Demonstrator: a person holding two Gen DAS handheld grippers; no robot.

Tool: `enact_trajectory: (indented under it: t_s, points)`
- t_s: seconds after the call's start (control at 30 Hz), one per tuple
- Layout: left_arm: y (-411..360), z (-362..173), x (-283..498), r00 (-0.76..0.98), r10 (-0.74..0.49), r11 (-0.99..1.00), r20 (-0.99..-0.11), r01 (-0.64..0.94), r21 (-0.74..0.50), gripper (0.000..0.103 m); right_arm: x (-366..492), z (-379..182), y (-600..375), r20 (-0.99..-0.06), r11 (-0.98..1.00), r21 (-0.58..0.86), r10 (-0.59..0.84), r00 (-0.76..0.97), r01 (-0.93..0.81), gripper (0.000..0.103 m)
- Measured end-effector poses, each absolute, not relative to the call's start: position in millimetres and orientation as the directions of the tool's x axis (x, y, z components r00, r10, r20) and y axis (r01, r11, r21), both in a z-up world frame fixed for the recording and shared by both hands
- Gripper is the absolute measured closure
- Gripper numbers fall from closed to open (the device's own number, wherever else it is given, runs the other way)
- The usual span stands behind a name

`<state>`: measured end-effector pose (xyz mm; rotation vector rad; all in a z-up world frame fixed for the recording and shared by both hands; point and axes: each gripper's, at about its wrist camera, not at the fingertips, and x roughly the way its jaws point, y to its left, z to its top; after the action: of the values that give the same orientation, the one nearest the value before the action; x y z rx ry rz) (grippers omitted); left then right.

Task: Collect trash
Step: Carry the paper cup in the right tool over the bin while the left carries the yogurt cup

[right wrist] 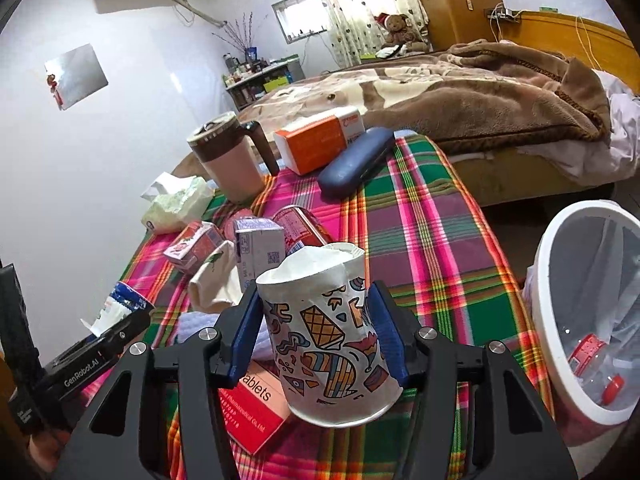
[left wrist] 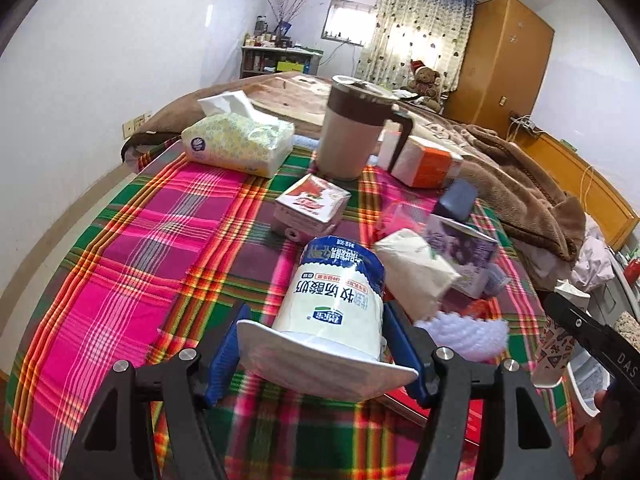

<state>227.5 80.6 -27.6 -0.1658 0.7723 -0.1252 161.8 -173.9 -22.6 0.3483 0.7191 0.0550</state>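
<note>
1. Our left gripper (left wrist: 316,344) is clamped on a white yogurt cup (left wrist: 332,304), blue pads against its sides, held above the plaid tablecloth (left wrist: 120,248).
2. Our right gripper (right wrist: 316,336) squeezes a crumpled patterned paper cup (right wrist: 332,344), also lifted off the cloth.
3. The white trash bin (right wrist: 560,280) stands on the floor beside the table, on the right of the right wrist view, with scraps already inside.
4. Clutter lies ahead of us: a tissue pack (left wrist: 236,144), a lidded mug (left wrist: 352,128), an orange-and-white box (right wrist: 320,140), a blue case (right wrist: 356,164), small cartons (right wrist: 256,252) and a red tablets box (right wrist: 252,408) directly under the paper cup.
5. Between the paper cup and the bin we see only open tablecloth.
</note>
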Motion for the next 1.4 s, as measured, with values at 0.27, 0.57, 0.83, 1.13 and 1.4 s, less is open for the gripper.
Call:
enact_trajectory:
  t_s: [0.27, 0.57, 0.83, 1.13, 1.4]
  points:
    - [58, -5, 204, 0.727, -0.210, 0.975, -0.654, 0.105, -0.196, 0.036, 144, -6, -190, -0.598, 0.938, 0.342, 0.169, 0.784, 0.058, 0.048]
    - [14, 19, 179, 0.743, -0.267, 0.964, -0.613, 0.202, -0.174, 0.036, 124, 7, -220, -0.567, 0.940, 0.332, 0.133, 0.813, 0.078, 0.048]
    - [-33, 30, 164, 0.740, -0.321, 0.945, -0.592, 0.293, -0.147, 0.036, 108, 12, -252, -0.559, 0.949, 0.289, 0.062, 0.827, 0.124, 0.048]
    - [-91, 36, 149, 0.721, -0.381, 0.913, -0.578, 0.392, -0.113, 0.036, 95, 16, -292, -0.558, 0.945, 0.268, -0.005, 0.830, 0.186, 0.048]
    - [-152, 30, 143, 0.663, -0.460, 0.859, -0.591, 0.500, -0.108, 0.036, 90, 10, -335, -0.581, 0.933, 0.267, -0.044, 0.812, 0.242, 0.048]
